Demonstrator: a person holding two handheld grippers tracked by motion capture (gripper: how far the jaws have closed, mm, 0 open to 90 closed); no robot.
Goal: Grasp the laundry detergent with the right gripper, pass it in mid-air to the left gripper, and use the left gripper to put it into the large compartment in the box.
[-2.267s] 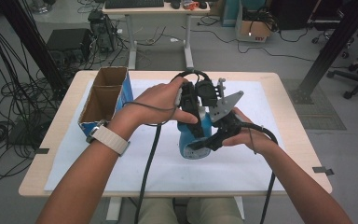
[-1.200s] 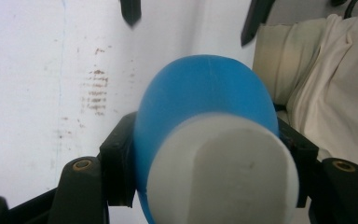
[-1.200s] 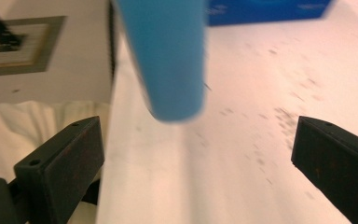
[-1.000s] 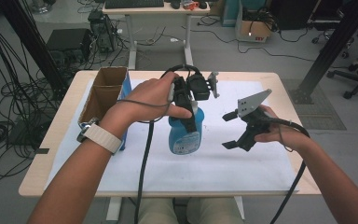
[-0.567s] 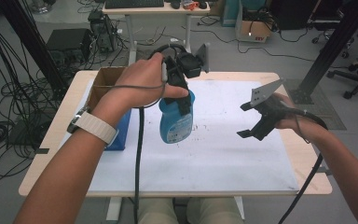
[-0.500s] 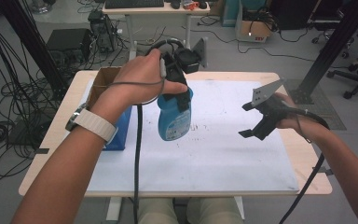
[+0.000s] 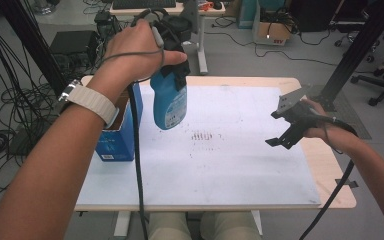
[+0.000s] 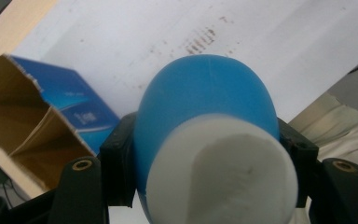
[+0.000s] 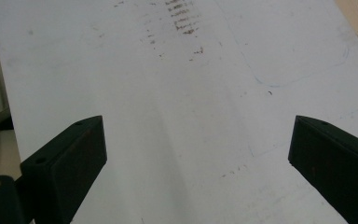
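A blue bottle [image 7: 170, 100] with a white label hangs in the air above the table's back left, its neck up. My left gripper [image 7: 172, 70] is shut on its upper part, the hand over it. Seen along the left gripper's jaws, the blue bottle [image 8: 205, 130] sits squeezed between the two black pads, with the white cap end nearest the camera. My right gripper [image 7: 285, 127] hovers over the table's right side, open with nothing in it. In the right gripper view, my right gripper [image 9: 196, 154] has its jaws wide apart above the white sheet [image 9: 177, 102].
An open blue cardboard box [image 7: 117, 132] stands at the table's left edge, right beside the lifted bottle. A white sheet [image 7: 230, 150] with brown marks [image 7: 202, 135] covers the wooden table [image 7: 330, 175]. Cables, a desk and chairs stand on the floor beyond.
My left gripper has lifted the bottle off the table and carried it up and left toward the box. My right gripper let go of the bottle and drew off to the right.
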